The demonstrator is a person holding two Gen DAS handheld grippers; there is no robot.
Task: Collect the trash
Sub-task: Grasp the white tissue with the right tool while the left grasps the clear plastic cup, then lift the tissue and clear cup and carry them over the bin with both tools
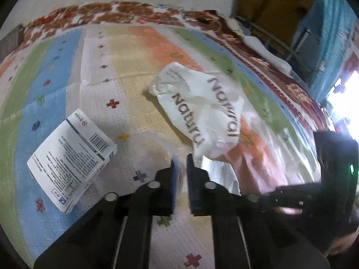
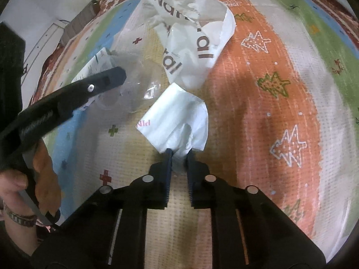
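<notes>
Two items near tongs: white box (image 1: 71, 159), crumpled "Natural" bag (image 1: 202, 109).

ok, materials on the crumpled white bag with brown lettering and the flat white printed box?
Crumpled white bag with brown lettering: looks like thin paper, matte, holding sharp creases; could be coated. Flat white printed box: looks like thin cardboard, smooth printed finish, crisp folded edges, barcode.

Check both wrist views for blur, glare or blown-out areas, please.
Left wrist view: motion smear over the right side of the mat, a blown-out window, white box sharp. Right wrist view: mostly sharp, fisheye bending at the edges, glints on clear plastic.
</notes>
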